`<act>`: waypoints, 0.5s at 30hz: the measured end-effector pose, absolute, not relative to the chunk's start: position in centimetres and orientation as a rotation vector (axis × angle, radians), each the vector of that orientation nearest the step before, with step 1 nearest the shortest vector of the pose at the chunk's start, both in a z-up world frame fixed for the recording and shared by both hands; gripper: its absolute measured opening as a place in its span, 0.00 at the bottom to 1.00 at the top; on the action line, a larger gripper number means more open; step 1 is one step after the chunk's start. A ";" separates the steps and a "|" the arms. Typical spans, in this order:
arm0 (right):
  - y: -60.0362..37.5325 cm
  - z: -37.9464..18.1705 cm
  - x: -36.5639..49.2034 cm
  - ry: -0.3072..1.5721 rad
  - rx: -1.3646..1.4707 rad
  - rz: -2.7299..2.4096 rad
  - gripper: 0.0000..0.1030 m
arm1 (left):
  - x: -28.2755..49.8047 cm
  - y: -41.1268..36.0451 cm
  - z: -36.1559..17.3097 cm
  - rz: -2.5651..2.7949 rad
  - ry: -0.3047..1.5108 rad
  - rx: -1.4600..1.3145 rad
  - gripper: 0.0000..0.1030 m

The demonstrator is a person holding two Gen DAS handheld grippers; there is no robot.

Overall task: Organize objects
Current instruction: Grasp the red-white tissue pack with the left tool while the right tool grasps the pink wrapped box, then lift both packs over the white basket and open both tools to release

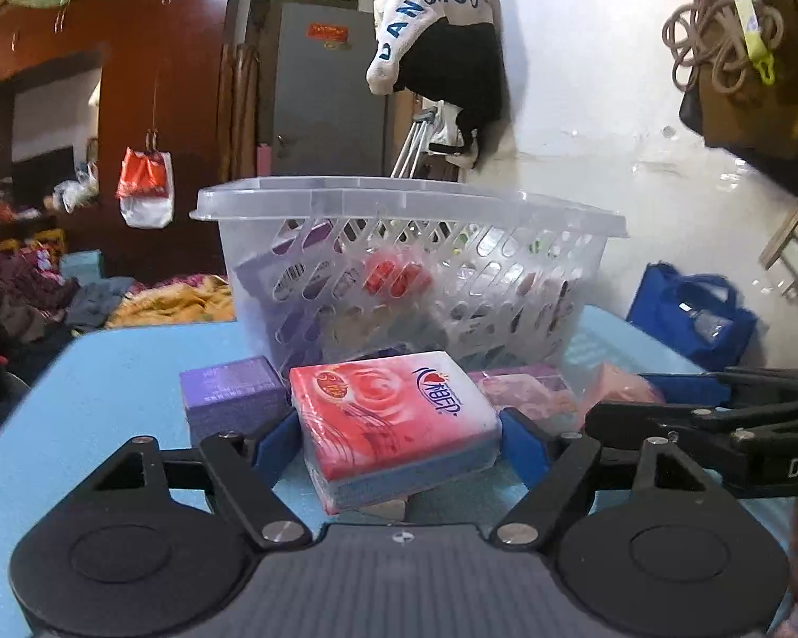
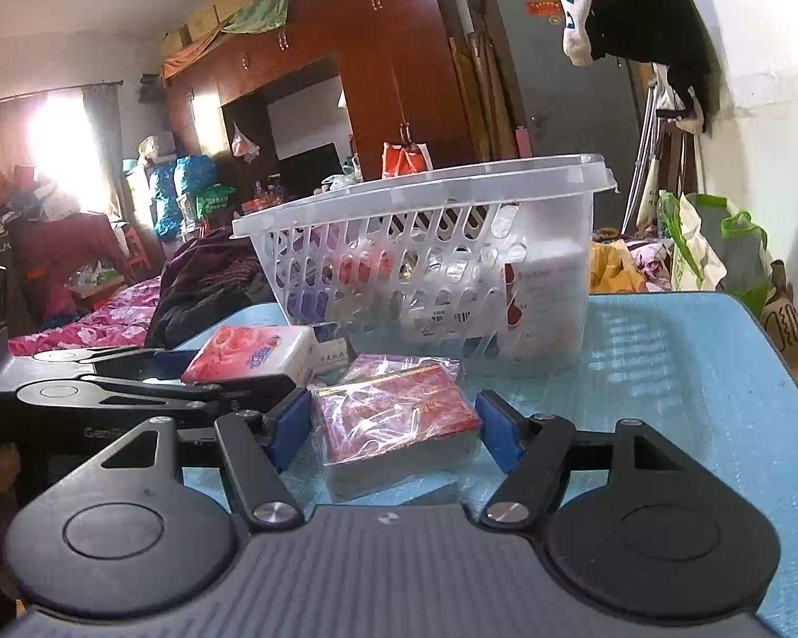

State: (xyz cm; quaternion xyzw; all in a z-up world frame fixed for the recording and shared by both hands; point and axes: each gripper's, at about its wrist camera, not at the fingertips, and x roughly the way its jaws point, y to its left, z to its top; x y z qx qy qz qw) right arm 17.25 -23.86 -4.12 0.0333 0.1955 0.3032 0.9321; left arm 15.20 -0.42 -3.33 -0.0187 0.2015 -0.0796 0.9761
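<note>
Purple box (image 1: 232, 394) sits leftmost on the blue surface (image 1: 106, 372), still loose, just beside the red tissue pack (image 1: 393, 420). That pack lies tilted between the blue pads of the left claw (image 1: 399, 438) — pads close on both sides, but can't tell whether they press yet; looks like a grip forming, not finished. Behind stands the clear slotted basket (image 1: 415, 276), w/ several packs already showing through its wall, so part of the sorting is done. Further right, a pinkish wrapped pack (image 1: 526, 391) rests at the basket's foot. The right wrist view shows a red cellophane-wrapped box (image 2: 393, 420) between the pads of the right claw (image 2: 393, 425); small gaps show each side, so it reads as open around the box, not clamped. Left to do, by my guess: at least four items still out of the basket.

Pose: both claws point forward and slightly down, low over the surface, side by side — each aimed at the basket w/ its own item.
</note>
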 end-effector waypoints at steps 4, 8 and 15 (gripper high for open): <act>-23.7 -4.0 16.7 0.373 0.046 0.609 0.68 | 14.8 -0.3 -3.4 -0.154 0.384 -0.055 0.80; -23.6 -4.0 16.6 0.364 0.039 0.605 0.68 | 14.7 0.0 -3.4 -0.166 0.369 -0.068 0.80; -23.5 -4.0 16.3 0.337 0.031 0.605 0.68 | 14.0 0.2 -3.4 -0.170 0.325 -0.068 0.80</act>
